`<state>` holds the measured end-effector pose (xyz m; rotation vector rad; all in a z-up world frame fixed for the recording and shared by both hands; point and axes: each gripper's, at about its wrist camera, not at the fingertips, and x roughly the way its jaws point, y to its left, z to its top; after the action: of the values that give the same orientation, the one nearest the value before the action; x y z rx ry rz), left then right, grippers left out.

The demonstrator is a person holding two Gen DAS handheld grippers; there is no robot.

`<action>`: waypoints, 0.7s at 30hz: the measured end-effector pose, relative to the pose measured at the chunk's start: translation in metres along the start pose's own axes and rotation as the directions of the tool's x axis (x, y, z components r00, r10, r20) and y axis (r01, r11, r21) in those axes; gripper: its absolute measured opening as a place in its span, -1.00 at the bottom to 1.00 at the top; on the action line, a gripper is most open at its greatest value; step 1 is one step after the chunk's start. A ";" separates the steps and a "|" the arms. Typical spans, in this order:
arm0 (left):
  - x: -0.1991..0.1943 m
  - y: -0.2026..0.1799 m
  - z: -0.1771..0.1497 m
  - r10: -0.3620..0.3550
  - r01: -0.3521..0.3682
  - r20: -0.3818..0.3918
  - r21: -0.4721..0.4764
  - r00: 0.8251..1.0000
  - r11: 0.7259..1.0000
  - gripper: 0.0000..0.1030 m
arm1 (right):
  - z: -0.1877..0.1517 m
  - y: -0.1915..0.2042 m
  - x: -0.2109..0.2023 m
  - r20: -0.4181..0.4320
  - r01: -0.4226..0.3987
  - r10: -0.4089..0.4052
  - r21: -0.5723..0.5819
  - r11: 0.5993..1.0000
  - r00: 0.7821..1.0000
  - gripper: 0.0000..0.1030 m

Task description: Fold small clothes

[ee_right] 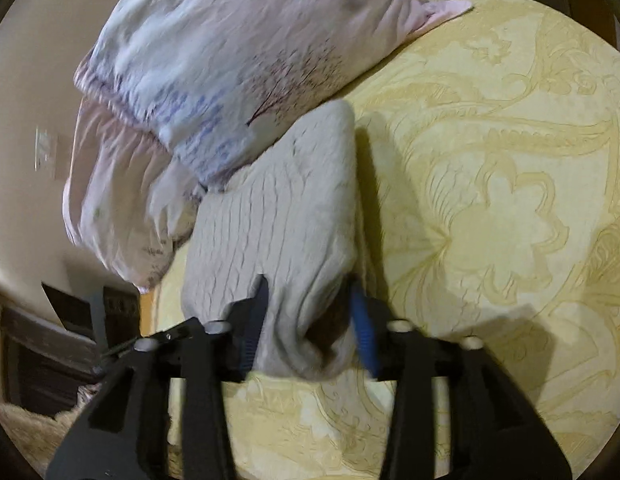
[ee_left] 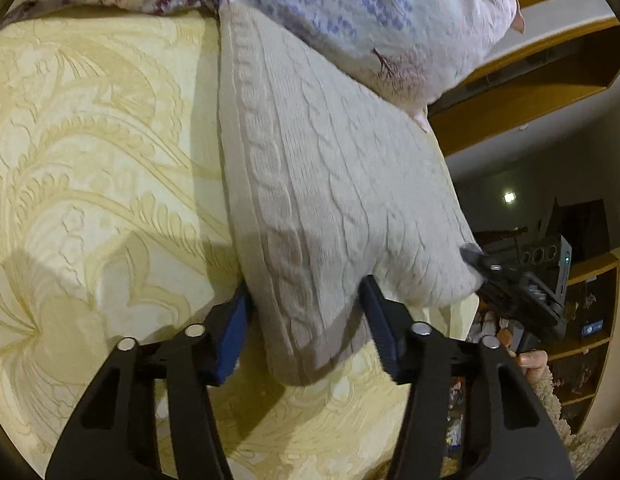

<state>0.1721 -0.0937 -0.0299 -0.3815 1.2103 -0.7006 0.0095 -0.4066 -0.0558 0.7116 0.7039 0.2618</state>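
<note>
Left hand-held gripper (ee_left: 306, 320): blue pads either side of the near edge of the cream cable-knit garment (ee_left: 329, 184), pinching a wide bunch of it. Jaws held apart by the knit between them.

Right hand-held gripper (ee_right: 308, 320): same story, blue pads clamped on a gathered, rolled corner of the cream cable-knit garment (ee_right: 282, 220). The right wrist view is motion-blurred, so pad contact is only roughly readable, but fabric fills the gap.

In the left wrist view the right hand-held gripper (ee_left: 475, 260) shows at the garment's right corner, fingertip touching the knit, with part of the person's hand (ee_left: 533, 362) behind its body.

Garment stretches away from both grippers, near edge lifted clear of the yellow damask-patterned bedspread (ee_left: 90, 180) and casting a shadow on it. Far end runs under the pale floral-print pillow with pink ruffled edge (ee_left: 369, 8), which lies on top of it.

Same pillow (ee_right: 214, 60) fills the upper left of the right wrist view; bedspread (ee_right: 489, 180) spreads right of the garment.

Beyond the bed edge: wooden shelving (ee_left: 529, 80), dim room, detail too dark to read.
</note>
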 end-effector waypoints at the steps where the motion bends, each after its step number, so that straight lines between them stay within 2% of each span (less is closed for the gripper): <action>1: 0.000 -0.001 0.000 0.003 -0.003 -0.001 0.010 1.000 1.000 -0.01 | -0.001 0.002 -0.001 0.017 0.043 -0.043 -0.018 0.999 0.999 -0.82; 2: 0.002 -0.002 0.000 0.002 -0.002 -0.008 0.019 1.000 1.000 -0.04 | -0.001 0.004 -0.002 0.042 0.113 -0.112 -0.036 0.993 0.993 -0.84; 4: 0.004 -0.004 -0.002 0.004 -0.004 -0.017 0.036 1.000 0.999 -0.09 | 0.000 -0.001 -0.001 0.059 0.171 -0.170 -0.021 0.985 0.984 -0.85; 8: 0.005 -0.009 -0.004 0.029 -0.027 -0.020 0.094 0.999 0.995 -0.15 | -0.005 -0.015 0.012 0.018 0.223 -0.223 -0.002 0.975 0.975 -0.84; 10: 0.002 -0.006 -0.006 0.020 -0.018 -0.024 0.088 0.999 0.996 -0.15 | -0.003 -0.015 0.012 -0.005 0.203 -0.203 -0.005 0.979 0.979 -0.80; 12: -0.005 -0.003 -0.006 0.001 0.001 -0.022 0.072 1.000 0.997 -0.12 | 0.005 -0.019 0.004 -0.017 0.162 -0.162 0.030 0.986 0.987 -0.54; 13: -0.009 -0.001 -0.005 -0.012 0.013 -0.009 0.062 1.000 0.998 0.01 | 0.010 -0.021 0.000 -0.009 0.142 -0.141 0.051 0.989 0.990 -0.23; 14: -0.017 0.001 -0.003 -0.028 0.027 0.009 0.049 1.000 0.998 0.25 | 0.018 -0.023 -0.006 0.018 0.108 -0.110 0.075 0.991 0.994 0.06; 16: -0.030 0.007 0.008 -0.067 0.066 0.077 0.015 0.995 0.998 0.44 | 0.035 -0.026 -0.010 0.058 0.061 -0.069 0.119 0.991 0.996 0.14; 18: -0.036 0.015 0.024 -0.073 0.078 0.123 -0.032 0.990 0.996 0.46 | 0.054 -0.028 -0.005 0.065 0.033 -0.044 0.156 0.987 0.997 0.14; 21: -0.032 0.027 0.051 -0.029 0.042 0.146 -0.088 0.989 0.995 0.46 | 0.081 -0.027 0.012 0.061 0.019 -0.029 0.170 0.985 0.998 0.14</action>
<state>0.2215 -0.0572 -0.0068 -0.5222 1.1026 -0.6384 0.0727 -0.4619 -0.0358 0.8692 0.6792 0.1576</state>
